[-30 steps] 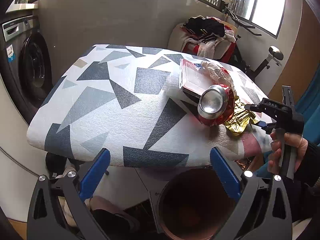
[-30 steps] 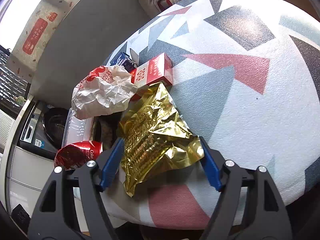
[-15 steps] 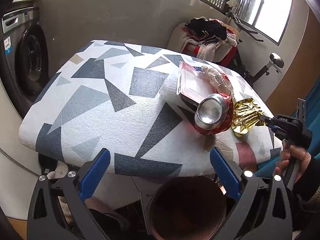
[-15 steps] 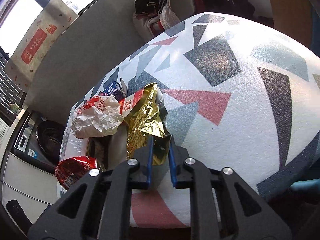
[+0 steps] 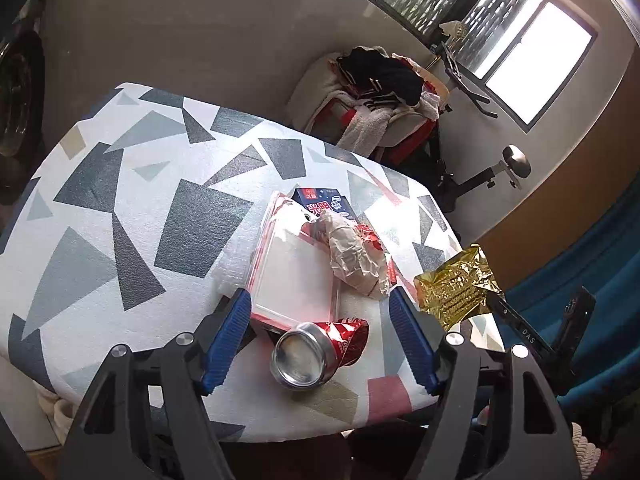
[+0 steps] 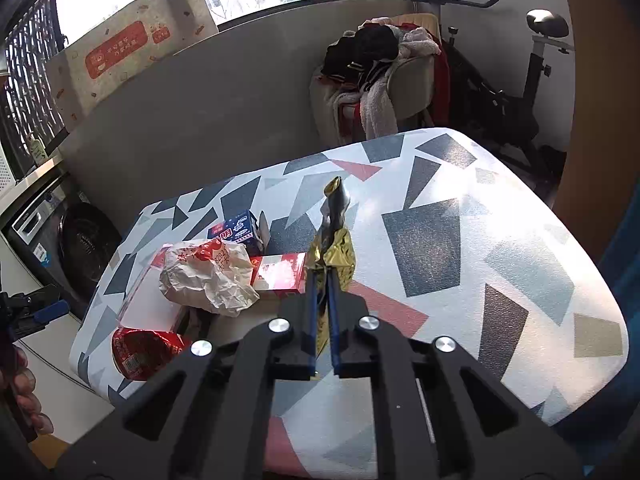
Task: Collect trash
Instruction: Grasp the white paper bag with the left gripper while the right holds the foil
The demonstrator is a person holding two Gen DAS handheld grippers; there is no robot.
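My right gripper is shut on a gold foil wrapper and holds it lifted above the patterned table; the wrapper also shows in the left wrist view, off the table's right edge. My left gripper is open, low over the table's near edge, with a crushed red can between its fingers. Behind the can lie a clear plastic tray, a crumpled paper wrapper, a blue carton and a red carton.
A chair piled with clothes and an exercise bike stand behind the table. A washing machine is to the left. Blue upholstery lies right of the table.
My right gripper has shut on the gold wrapper and lifted it off the table. My left gripper has moved forward over the table edge, so the can now lies between its fingers.
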